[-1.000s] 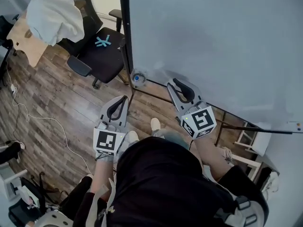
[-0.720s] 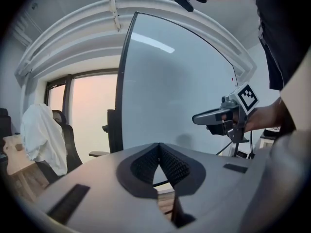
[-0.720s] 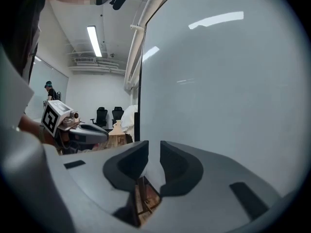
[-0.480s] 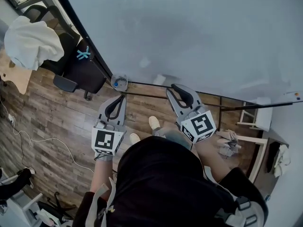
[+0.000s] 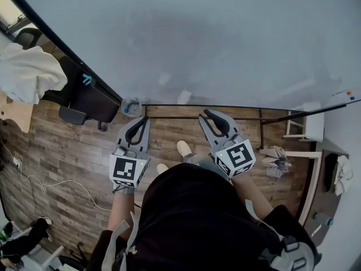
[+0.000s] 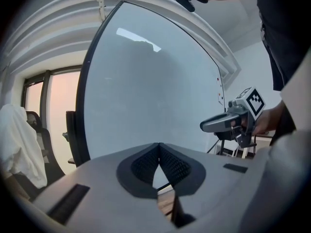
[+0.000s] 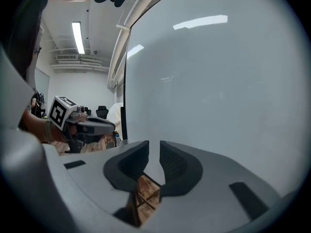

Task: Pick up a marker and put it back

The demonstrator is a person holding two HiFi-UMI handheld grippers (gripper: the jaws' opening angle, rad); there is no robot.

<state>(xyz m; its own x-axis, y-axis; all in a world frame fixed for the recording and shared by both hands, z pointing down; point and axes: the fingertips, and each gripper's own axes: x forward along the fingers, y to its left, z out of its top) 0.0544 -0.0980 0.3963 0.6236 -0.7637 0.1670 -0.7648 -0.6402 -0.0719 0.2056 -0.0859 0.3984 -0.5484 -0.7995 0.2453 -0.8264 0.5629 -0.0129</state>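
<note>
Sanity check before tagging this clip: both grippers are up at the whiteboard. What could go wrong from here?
1. The right gripper has just been closing its jaws with nothing between them. Only a narrow gap is left, so a marker may not fit unless they reopen.
2. The left gripper is shut and empty, so it cannot help catch anything.
3. Both point at the whiteboard from close by, so a push forward might knock it.

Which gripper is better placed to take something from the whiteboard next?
Probably the right gripper: its jaws, which have just been closing, stand apart and empty, facing the whiteboard. The left gripper has shut jaws.
</note>
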